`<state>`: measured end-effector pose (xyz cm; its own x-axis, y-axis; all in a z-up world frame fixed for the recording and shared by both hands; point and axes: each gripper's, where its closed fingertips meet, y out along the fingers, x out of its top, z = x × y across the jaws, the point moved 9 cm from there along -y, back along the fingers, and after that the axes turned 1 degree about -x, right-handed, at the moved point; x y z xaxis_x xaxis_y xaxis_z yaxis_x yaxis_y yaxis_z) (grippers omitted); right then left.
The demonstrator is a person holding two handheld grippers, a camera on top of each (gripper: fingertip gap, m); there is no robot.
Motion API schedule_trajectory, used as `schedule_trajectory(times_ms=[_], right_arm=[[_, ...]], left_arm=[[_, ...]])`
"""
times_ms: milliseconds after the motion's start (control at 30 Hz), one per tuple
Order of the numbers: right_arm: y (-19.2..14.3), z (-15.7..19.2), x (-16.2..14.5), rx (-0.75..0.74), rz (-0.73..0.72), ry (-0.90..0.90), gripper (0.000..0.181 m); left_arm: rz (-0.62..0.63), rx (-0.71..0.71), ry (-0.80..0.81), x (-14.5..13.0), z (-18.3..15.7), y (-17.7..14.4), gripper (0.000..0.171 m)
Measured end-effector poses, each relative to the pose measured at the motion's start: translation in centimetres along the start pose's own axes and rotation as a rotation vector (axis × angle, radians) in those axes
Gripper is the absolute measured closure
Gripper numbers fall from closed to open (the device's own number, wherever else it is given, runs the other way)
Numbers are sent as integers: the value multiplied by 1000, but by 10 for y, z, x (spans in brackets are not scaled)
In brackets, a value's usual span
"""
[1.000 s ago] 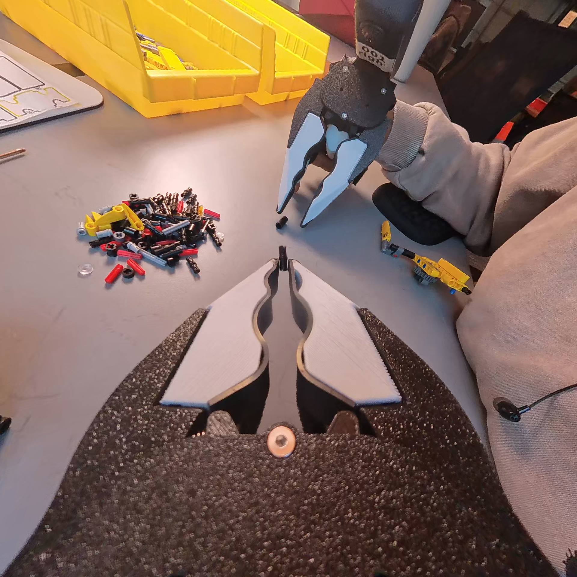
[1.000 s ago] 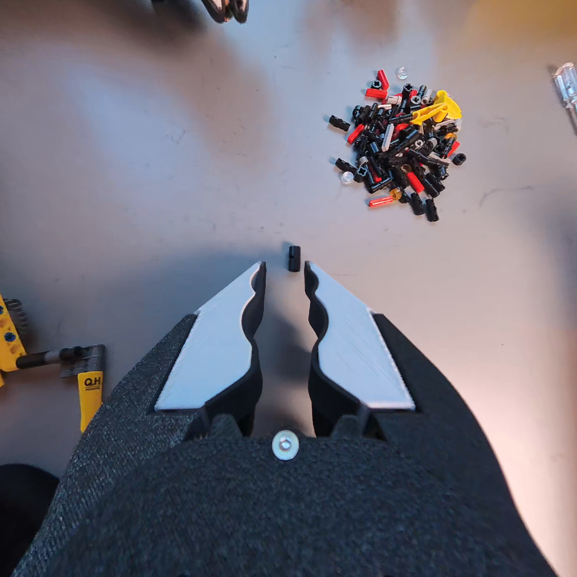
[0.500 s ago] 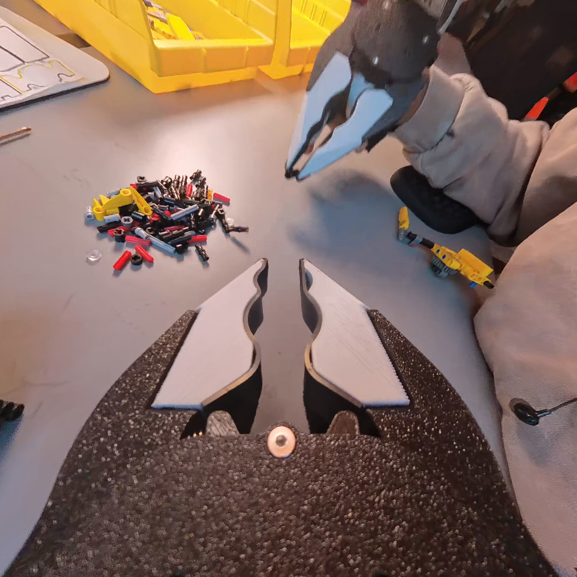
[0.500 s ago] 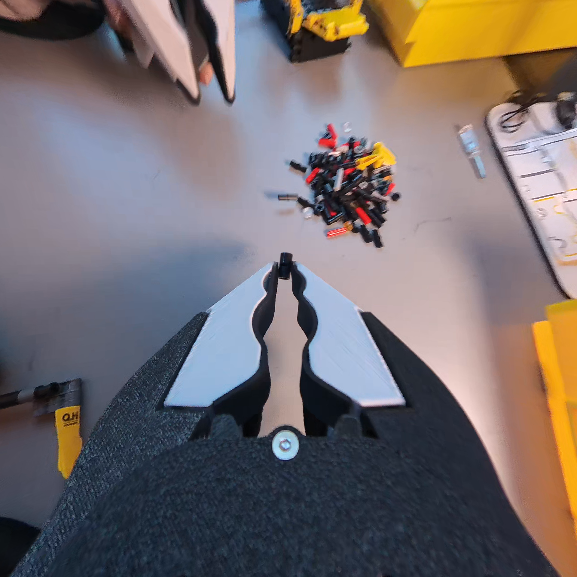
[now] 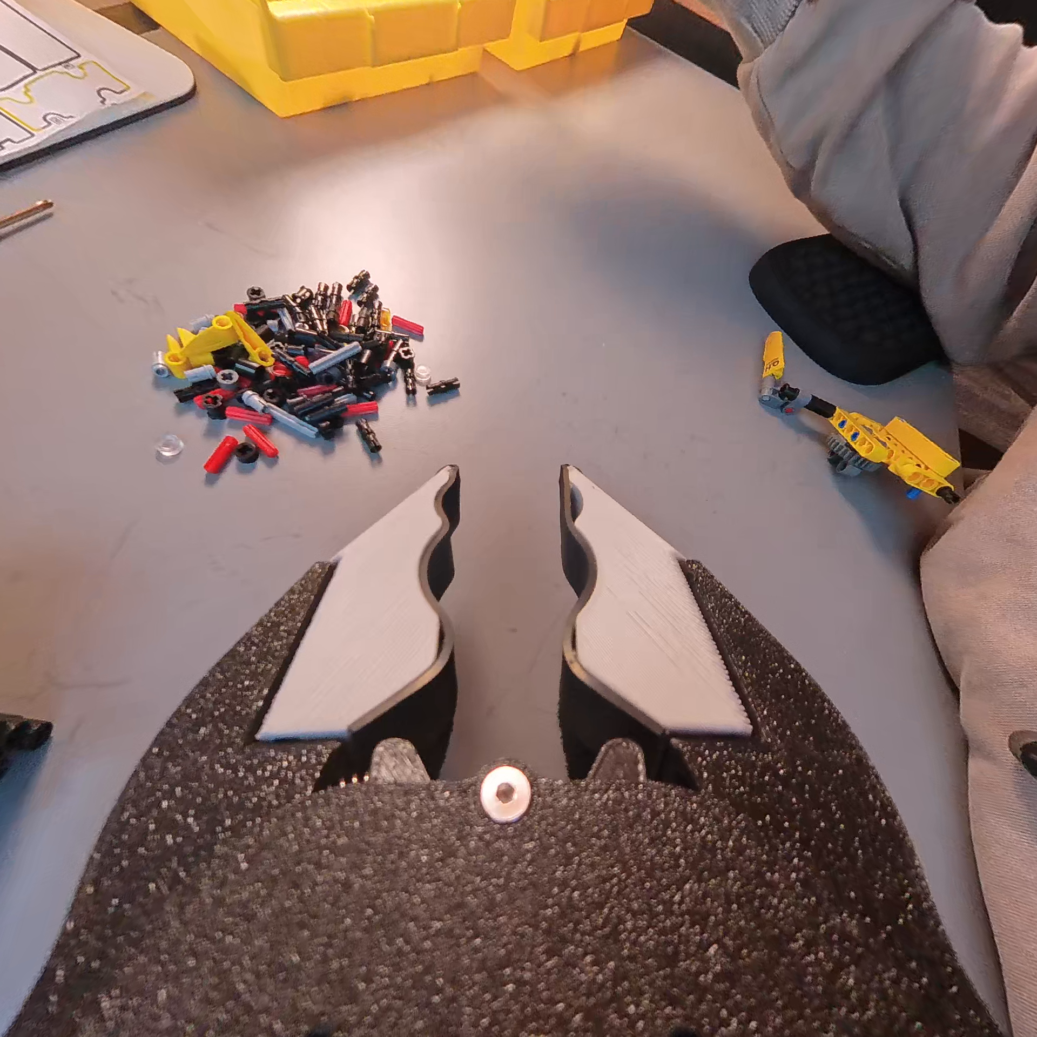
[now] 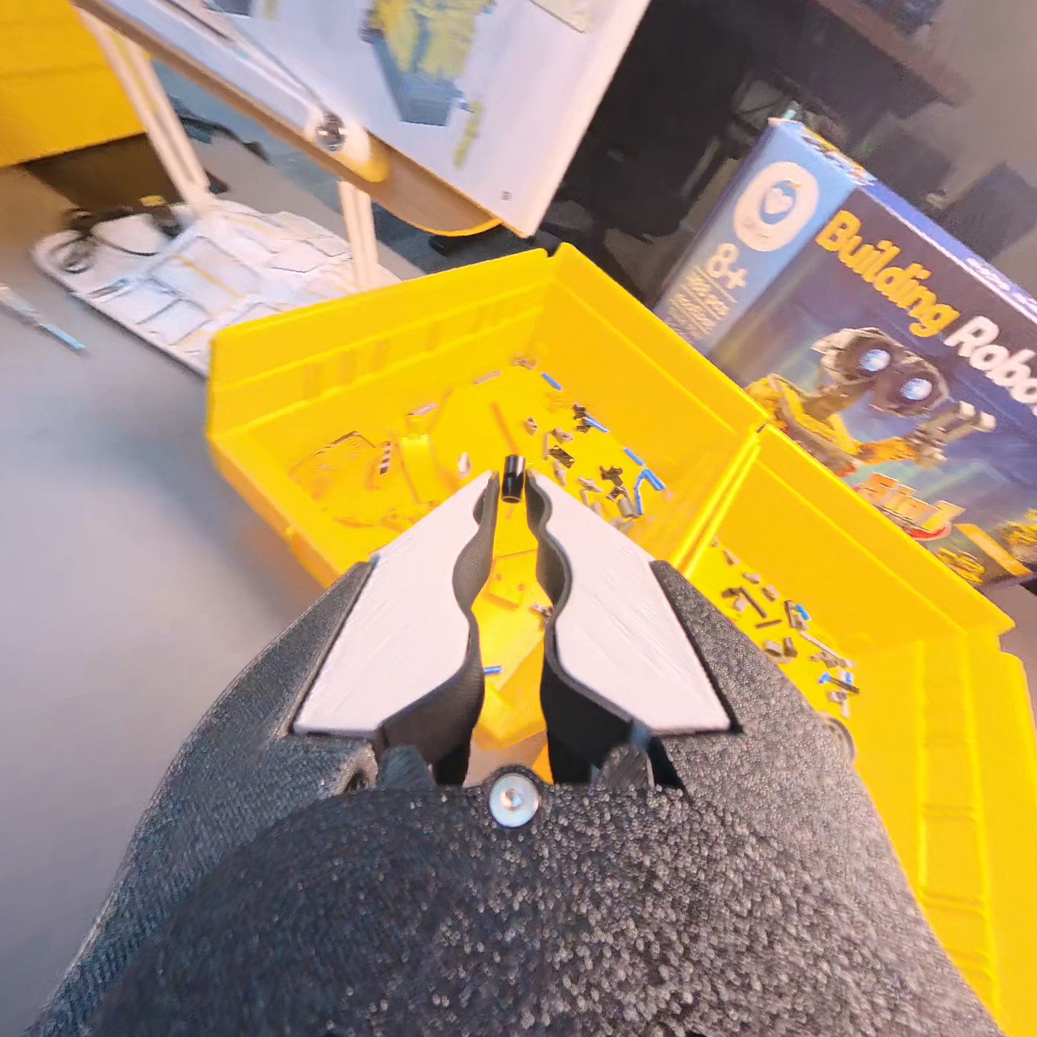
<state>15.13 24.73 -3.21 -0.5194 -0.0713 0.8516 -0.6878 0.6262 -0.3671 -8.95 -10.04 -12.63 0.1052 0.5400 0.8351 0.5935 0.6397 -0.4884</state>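
Left wrist view: the left tool [image 5: 509,477] is held low over the grey counter [image 5: 561,235], jaws spread well apart, nothing between them. A heap of small parts [image 5: 297,365], black, red, grey and yellow, lies on the counter ahead and to the left of the tips, near but not touching. A small yellow assembly [image 5: 875,443] lies well off to the right, beside a black ribbed pad [image 5: 836,308] under a person's beige sleeve [image 5: 898,140]. Yellow bin fronts [image 5: 393,50] and a printed sheet [image 5: 67,84] are seen at the far edge. Right wrist view, blurred: the right tool [image 6: 510,482] is nearly closed, with a short black pin [image 6: 512,477] pinched upright at the very tips. It is held above a yellow bin [image 6: 269,404] whose floor carries scattered small pieces. A second yellow bin [image 6: 926,701] adjoins on the right, a printed box [image 6: 842,336] stands behind, and a tilted board with a printed page [image 6: 449,84] is above. Whether the pin is over the near or far part of the bin floor cannot be told.
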Motion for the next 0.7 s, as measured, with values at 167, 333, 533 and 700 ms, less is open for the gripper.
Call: schedule_trajectory(times_ms=[167,333,533,700], right_arm=[[2,17,14,-4,-134,40,154],[-8,143,22,762,4,-109,158],[-8,250,-8,1000,242,-271,164],[-1,260,-8,952,264,-248,168]], left_arm=[[-16,5,-23,0,3,-2,137],[-4,4,-21,0,2,-1,138],[-9,14,-12,-2,1,-5,139],[8,26,8,-3,1,-6,140]])
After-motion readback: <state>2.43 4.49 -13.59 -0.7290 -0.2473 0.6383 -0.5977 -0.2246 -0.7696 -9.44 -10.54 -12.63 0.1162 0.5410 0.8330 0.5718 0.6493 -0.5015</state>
